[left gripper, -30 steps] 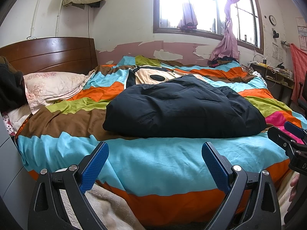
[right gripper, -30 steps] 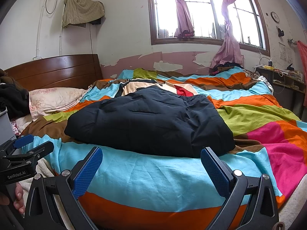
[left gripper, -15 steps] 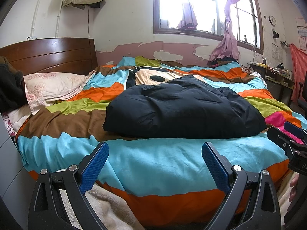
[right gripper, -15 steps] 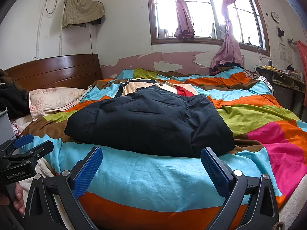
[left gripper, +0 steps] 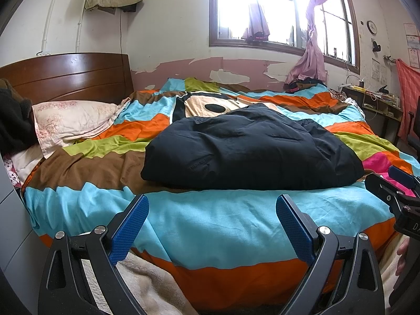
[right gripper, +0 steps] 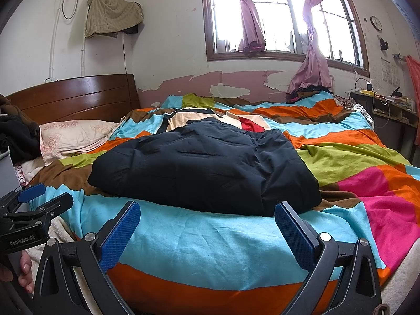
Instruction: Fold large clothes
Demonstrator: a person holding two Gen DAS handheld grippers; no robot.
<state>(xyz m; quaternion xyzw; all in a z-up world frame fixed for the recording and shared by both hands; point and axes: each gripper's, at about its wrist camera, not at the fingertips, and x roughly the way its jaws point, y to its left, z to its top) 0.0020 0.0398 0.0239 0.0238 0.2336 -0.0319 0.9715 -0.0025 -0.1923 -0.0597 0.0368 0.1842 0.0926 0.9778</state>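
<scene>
The left gripper (left gripper: 211, 223) and the right gripper (right gripper: 207, 227) both have their fingers spread wide and hold nothing; each one floats above the near edge of the bed, apart from the cloth. The dark jacket (left gripper: 249, 149) lies beyond the fingertips of both, as a puffy bundle on the striped quilt (left gripper: 210, 223), and in the right view its near right corner (right gripper: 309, 199) sits just past the right finger. The jacket looks already doubled over, so my judgement is that the step in hand is to reach in for a further fold or to flatten it. To do this well, each gripper should take one near corner, pinch only the jacket layer and not the quilt below, then lift both sides evenly. Beyond the right side of the jacket the quilt is bare and gives room to move; to the left, the pillow (left gripper: 73, 120) and the headboard (left gripper: 65, 76) stand well apart from the fingers.
</scene>
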